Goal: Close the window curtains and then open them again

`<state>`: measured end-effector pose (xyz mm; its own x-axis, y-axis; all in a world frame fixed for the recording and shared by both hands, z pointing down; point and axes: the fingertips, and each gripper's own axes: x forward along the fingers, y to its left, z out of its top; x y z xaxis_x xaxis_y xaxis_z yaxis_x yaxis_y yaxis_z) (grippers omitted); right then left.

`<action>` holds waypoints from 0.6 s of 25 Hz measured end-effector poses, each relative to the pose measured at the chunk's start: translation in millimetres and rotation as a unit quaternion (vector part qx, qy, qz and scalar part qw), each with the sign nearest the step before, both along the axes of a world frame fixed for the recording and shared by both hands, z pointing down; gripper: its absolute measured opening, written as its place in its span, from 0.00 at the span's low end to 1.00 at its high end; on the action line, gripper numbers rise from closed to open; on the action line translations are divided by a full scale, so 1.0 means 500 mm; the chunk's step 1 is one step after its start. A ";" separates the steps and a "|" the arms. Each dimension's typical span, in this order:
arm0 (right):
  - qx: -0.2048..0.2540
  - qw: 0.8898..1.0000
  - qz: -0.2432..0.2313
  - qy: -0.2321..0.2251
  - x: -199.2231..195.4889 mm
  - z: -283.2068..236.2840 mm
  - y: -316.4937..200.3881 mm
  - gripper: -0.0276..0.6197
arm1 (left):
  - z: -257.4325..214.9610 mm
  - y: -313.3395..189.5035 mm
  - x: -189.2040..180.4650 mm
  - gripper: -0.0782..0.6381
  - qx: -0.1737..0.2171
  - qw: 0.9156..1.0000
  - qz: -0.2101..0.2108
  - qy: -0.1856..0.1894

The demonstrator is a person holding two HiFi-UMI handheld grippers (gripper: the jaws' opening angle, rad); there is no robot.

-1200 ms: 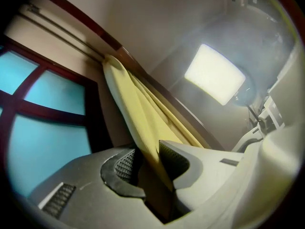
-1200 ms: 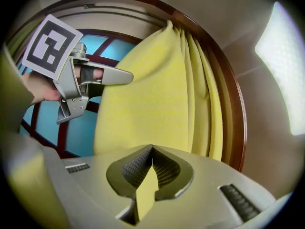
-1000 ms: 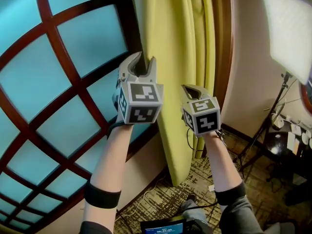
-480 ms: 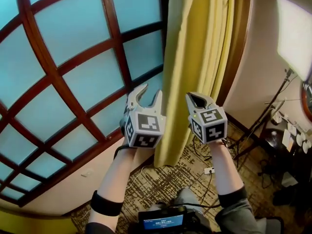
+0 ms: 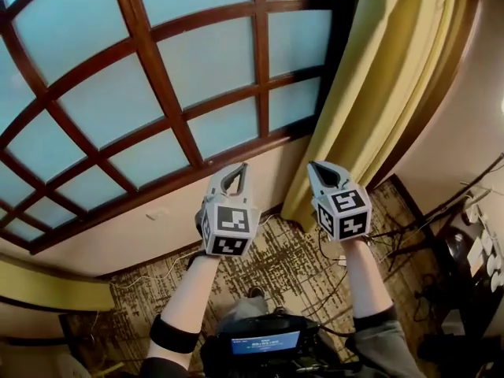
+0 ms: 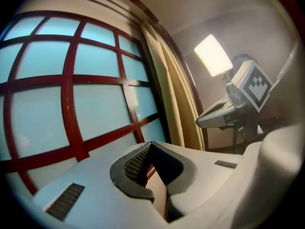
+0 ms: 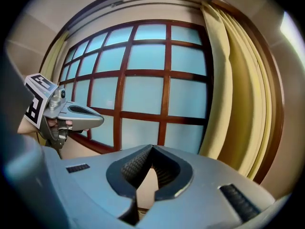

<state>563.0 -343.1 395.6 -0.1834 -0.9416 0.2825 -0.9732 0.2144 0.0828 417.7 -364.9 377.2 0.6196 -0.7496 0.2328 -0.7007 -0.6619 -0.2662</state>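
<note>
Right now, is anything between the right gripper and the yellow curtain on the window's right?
Nothing visible stands between them. The right gripper, shut and empty, is apart from the yellow curtain, which hangs gathered at the right edge of the window.

A wide window (image 5: 157,93) of pale blue frosted panes fills the wall, crossed by dark red wooden bars (image 5: 150,53); a cream wall (image 5: 118,242) runs below its sill; brown and beige patterned carpet (image 5: 276,266) covers the floor, with a white cable (image 5: 150,278) trailing across it; a bright rectangular light panel (image 6: 213,55) glows to the right.
</note>
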 end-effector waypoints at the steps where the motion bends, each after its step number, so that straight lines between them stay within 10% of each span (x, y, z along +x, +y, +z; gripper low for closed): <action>1: -0.005 1.000 -0.010 -0.004 -0.012 0.017 0.009 0.07 | 0.016 0.014 -0.018 0.11 -0.008 1.000 -0.012 -0.001; 15: -0.071 0.988 -0.127 -0.057 -0.174 0.184 0.181 0.07 | 0.156 0.266 -0.314 0.11 -0.093 0.980 -0.176 0.007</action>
